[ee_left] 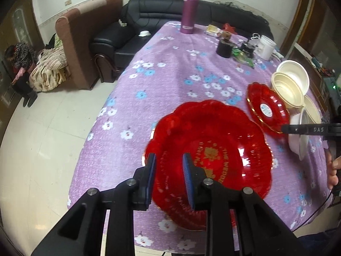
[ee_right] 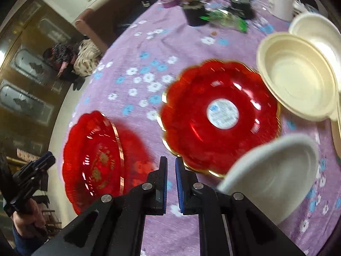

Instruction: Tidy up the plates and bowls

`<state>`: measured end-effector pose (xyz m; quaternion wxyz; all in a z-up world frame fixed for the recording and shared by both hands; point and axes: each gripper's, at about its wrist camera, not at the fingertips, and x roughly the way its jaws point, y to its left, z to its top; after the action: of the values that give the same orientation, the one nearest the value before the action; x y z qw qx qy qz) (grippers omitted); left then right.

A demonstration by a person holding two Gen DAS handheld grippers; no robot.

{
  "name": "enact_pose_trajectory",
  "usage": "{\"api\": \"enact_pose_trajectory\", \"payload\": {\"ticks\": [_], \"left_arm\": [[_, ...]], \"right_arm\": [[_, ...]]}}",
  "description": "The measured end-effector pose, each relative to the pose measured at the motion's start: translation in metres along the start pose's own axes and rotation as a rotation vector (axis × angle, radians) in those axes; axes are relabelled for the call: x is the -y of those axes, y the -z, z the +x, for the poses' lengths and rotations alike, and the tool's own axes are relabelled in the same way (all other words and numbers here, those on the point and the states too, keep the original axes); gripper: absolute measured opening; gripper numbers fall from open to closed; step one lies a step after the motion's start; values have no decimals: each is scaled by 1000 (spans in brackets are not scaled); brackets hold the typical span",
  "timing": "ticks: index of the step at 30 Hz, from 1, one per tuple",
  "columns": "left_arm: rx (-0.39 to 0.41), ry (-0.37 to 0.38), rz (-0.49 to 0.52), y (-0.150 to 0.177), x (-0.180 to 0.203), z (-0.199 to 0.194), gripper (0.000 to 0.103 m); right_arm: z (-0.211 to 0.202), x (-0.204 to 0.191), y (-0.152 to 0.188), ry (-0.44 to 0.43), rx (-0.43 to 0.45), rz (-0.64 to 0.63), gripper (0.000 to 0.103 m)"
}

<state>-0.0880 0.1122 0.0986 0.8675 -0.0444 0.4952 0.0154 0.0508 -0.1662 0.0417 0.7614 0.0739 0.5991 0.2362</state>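
My left gripper (ee_left: 169, 160) is shut on the rim of a large red plate with gold lettering (ee_left: 213, 157) and holds it tilted above the table; it also shows in the right wrist view (ee_right: 93, 162). A second red plate with a white sticker (ee_right: 221, 115) lies on the purple cloth, seen also in the left wrist view (ee_left: 266, 108). My right gripper (ee_right: 170, 162) is nearly shut with nothing visible between its pads, just in front of that plate. A white bowl (ee_right: 272, 175) sits right of it. Cream bowls (ee_right: 298, 79) lie beyond.
A purple flask (ee_left: 189, 12), a black cup (ee_left: 223, 48), a white tub (ee_left: 266, 47) and green wrappers (ee_left: 245, 57) stand at the table's far side. Sofas (ee_left: 149, 17) and a seated person (ee_left: 21, 64) are to the left, beyond the table edge (ee_left: 102, 111).
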Motion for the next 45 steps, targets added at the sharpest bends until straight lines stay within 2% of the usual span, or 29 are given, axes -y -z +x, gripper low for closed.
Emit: {"api": "enact_pose_trajectory", "payload": {"ticks": [11, 20, 23, 27, 35, 45], "left_arm": [[6, 71, 88, -13, 40, 1, 26], [6, 154, 173, -43, 85, 0, 30], [3, 186, 193, -61, 102, 2, 30], [-20, 214, 208, -85, 121, 14, 32], [-165, 271, 121, -117, 138, 79, 32], [-240, 262, 83, -125, 145, 127, 32]], "right_arm": [[-28, 49, 34, 36, 39, 128, 10], [-59, 56, 41, -125, 75, 174, 10], [-76, 54, 34, -147, 107, 164, 10], [-92, 62, 12, -121, 144, 173, 10], [-70, 98, -29, -47, 98, 212, 10], [-44, 124, -42, -31, 29, 206, 10]]}}
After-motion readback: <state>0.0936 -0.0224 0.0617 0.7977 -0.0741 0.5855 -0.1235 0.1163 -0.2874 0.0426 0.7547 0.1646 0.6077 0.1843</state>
